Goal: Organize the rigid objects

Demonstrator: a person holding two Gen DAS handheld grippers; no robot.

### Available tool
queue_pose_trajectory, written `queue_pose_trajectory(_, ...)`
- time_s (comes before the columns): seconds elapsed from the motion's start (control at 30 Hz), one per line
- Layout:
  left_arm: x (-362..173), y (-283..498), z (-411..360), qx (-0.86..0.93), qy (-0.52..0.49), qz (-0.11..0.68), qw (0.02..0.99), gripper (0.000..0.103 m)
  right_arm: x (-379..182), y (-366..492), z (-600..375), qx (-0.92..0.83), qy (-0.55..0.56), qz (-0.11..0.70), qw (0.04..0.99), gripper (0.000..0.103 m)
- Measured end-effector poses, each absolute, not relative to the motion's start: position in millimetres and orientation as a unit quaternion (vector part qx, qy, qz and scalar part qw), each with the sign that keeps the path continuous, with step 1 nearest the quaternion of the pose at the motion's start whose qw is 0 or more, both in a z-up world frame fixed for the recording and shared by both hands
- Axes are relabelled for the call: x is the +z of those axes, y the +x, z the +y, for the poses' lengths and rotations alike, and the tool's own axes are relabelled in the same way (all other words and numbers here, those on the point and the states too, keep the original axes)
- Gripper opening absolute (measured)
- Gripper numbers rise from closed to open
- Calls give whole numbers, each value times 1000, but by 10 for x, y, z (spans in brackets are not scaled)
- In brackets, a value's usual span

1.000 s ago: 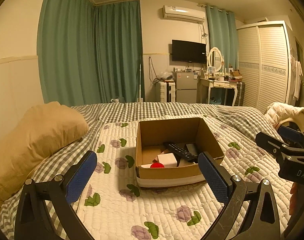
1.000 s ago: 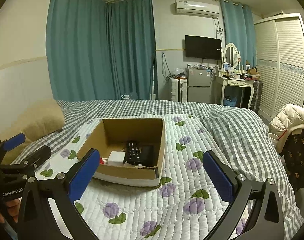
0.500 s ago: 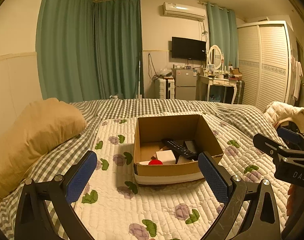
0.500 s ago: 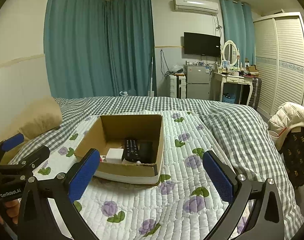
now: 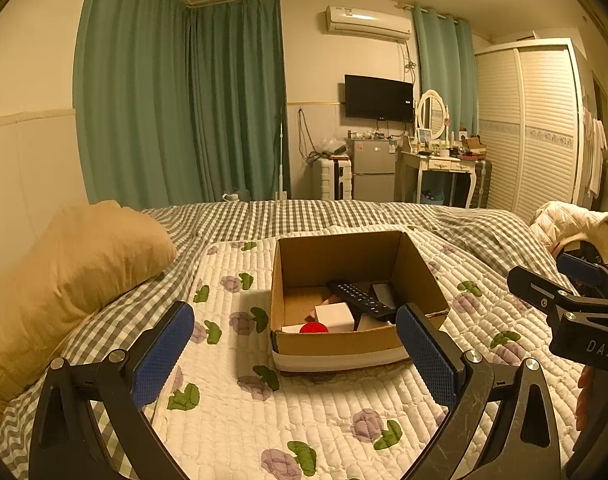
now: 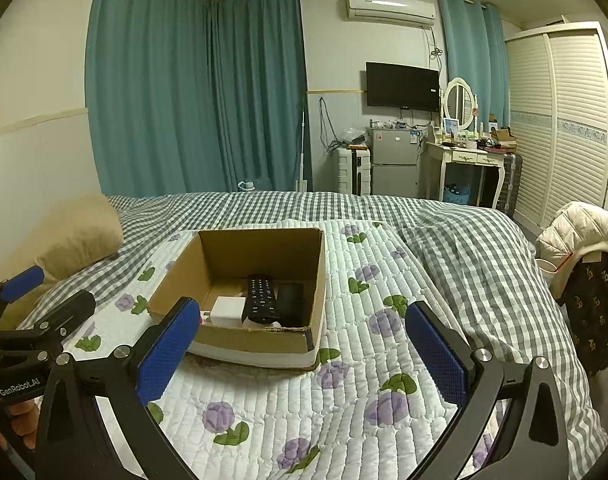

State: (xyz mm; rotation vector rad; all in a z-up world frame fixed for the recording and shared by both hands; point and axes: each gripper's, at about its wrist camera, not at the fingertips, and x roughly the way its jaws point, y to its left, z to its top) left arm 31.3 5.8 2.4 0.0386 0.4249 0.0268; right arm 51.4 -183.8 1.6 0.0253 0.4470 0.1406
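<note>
**Both grippers hang open over the bed, box of items ahead**

A cardboard box (image 5: 356, 276) sits on the floral quilt (image 5: 304, 412) that covers the middle of the bed (image 6: 464, 240), well in from every edge. Inside it lie a black remote control (image 5: 362, 295), a white box (image 5: 334, 315), a red round object (image 5: 314, 328) against the near wall, and a dark flat item (image 5: 384, 292) beside the remote. From the right wrist view the same remote (image 6: 260, 294) lies lengthwise between the white box (image 6: 228, 311) and the dark item (image 6: 291, 298).

The left gripper (image 5: 293, 354) hovers above the quilt on the near side of the cardboard box, its jaws spread wide with nothing between them; the blue pads (image 5: 161, 354) touch nothing. The right gripper (image 6: 301, 354) is likewise released and empty, held over the quilt just right of the box's near corner. Each gripper shows at the edge of the other's view.

A tan pillow (image 5: 71, 272) rests at the bed's left edge on the gingham cover (image 5: 263, 216). A white jacket (image 6: 576, 232) is draped off the right edge.
</note>
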Motion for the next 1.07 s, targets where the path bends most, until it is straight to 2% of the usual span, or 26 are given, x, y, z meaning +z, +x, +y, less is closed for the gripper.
queue_pose_trajectory(1.07,-22,364,85,11,28,226,974,103,-33,530,-1842,70,16,228,971,103)
